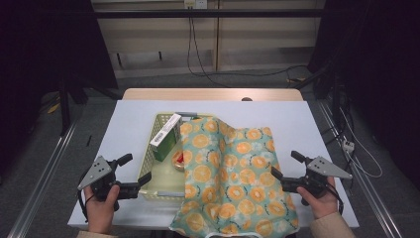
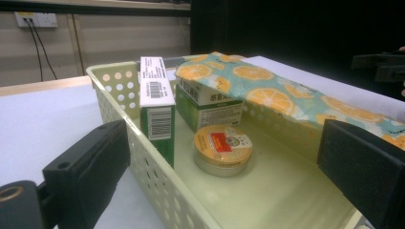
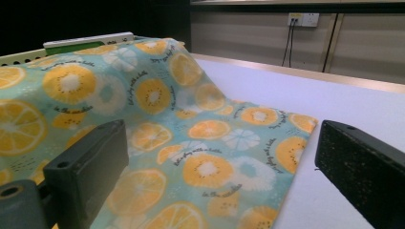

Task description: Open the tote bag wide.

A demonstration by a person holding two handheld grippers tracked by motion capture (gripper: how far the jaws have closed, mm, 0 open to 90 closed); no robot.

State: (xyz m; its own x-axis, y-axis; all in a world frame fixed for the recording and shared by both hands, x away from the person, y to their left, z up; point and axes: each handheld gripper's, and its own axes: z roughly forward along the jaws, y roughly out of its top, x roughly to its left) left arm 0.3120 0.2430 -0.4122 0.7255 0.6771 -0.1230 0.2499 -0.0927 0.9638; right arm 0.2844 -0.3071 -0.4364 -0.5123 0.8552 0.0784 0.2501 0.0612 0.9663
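My left gripper [image 1: 132,173] sits at the table's [image 1: 129,119] near-left corner, jaws spread, nothing between them, one jaw tip just at the basket's [image 1: 148,157] left wall. In the left gripper view the jaws frame the basket [image 2: 114,78] interior: a tall green-and-white box [image 2: 157,109] standing upright against the left wall, a second green box [image 2: 207,102] behind it partly under the cloth, and a round tin [image 2: 223,149] with an orange lid lying flat on the basket floor, near the boxes but not touching them (as far as I can tell). The orange-slice cloth [image 1: 233,173] drapes over the basket's right side and runs down across the table to the near edge; the basket's left half is uncovered. My right gripper [image 1: 286,167] is just beside the cloth's right edge, jaws spread and empty. Right gripper view: cloth [image 3: 157,124] lies ahead between the jaws, bare table [image 3: 334,105] to its right.
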